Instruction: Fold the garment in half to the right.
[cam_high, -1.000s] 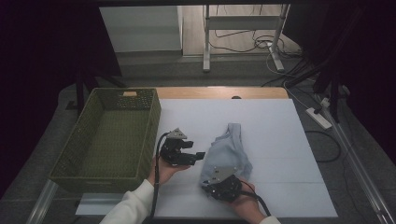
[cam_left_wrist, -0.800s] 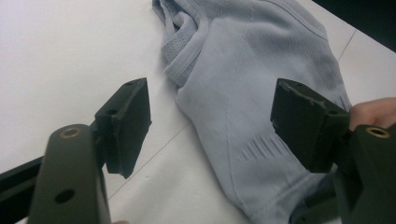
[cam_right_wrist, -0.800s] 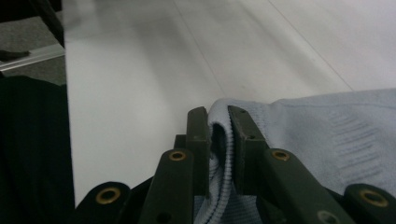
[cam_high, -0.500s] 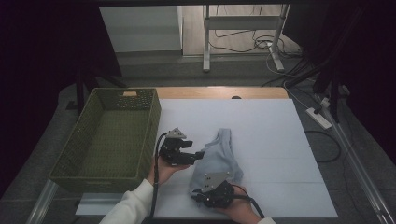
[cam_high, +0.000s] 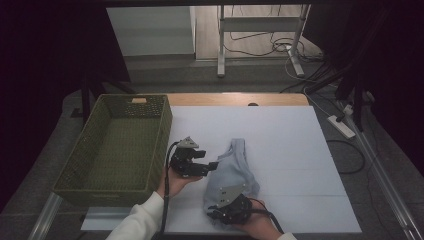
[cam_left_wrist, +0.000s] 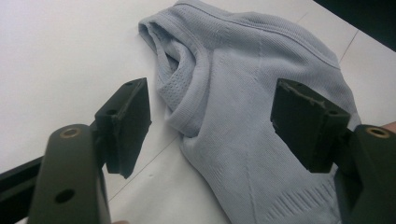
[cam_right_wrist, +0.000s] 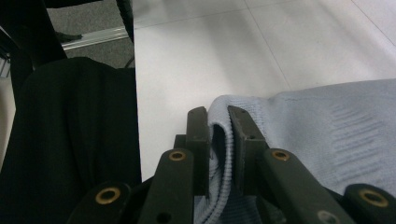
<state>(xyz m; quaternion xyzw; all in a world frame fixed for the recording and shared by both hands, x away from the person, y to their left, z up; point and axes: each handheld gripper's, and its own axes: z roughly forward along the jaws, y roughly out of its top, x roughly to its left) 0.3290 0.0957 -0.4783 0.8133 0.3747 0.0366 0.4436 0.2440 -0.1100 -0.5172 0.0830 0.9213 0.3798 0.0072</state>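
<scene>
Here, low and centre in the high view, a pale blue garment (cam_high: 231, 172) lies crumpled on the white table (cam_high: 280, 145), right of the green basket (cam_high: 117, 145). The right gripper (cam_high: 220, 207), at the garment's lower end, has its jaws pinched tight on a ribbed hem fold. The left gripper (cam_high: 212, 165) sits just at the garment's left edge, jaws spread wide over the cloth and holding nothing.

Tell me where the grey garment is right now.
In the high view the grey garment lies on the white table, right of the green basket, its near edge pinched in the right gripper, with the open left gripper beside it.
</scene>
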